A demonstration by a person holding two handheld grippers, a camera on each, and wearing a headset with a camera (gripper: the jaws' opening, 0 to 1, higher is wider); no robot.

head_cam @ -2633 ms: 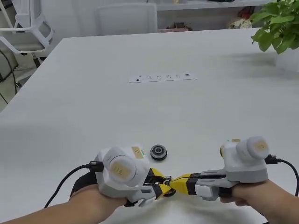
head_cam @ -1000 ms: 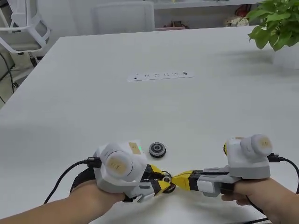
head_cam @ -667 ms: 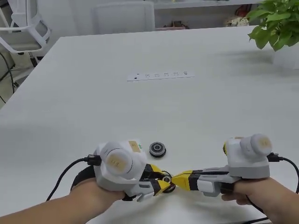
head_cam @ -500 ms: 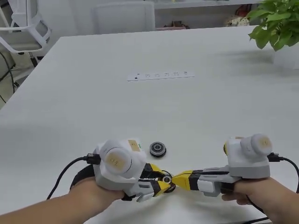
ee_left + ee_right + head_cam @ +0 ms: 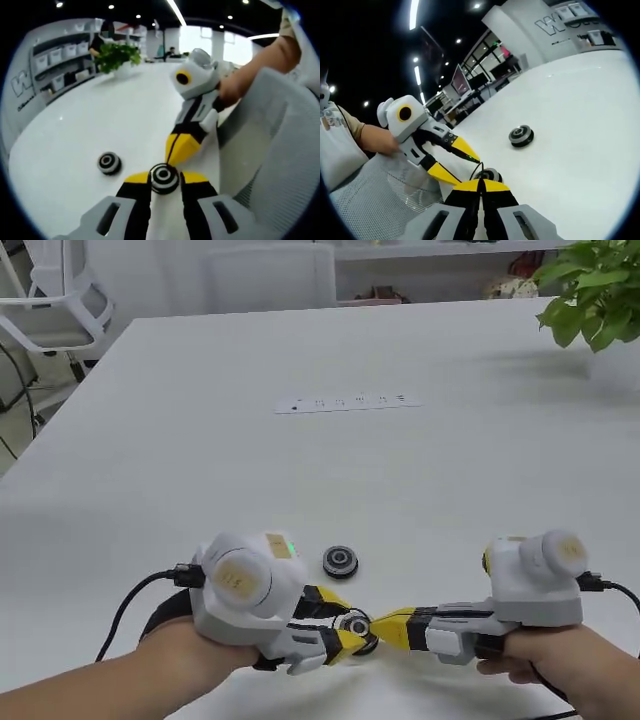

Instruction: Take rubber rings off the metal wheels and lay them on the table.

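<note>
Head view: near the bench [image 5: 300, 470] edge, the left gripper [image 5: 347, 628] and right gripper [image 5: 376, 628] meet at the held wheel [image 5: 357, 623]; the second wheel [image 5: 340, 561] lies just beyond.

Left gripper view: jaws clamp the held wheel [image 5: 164, 178].

Right gripper view: jaws pressed together at its rim. The ring looks not yet off, so both wheels are left to strip.

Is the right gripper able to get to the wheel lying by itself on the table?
Probably yes. Only bare table lies between the right gripper and the loose wheel. Its jaws are shut, though, beside the held wheel in the left gripper, so they must open first.
</note>
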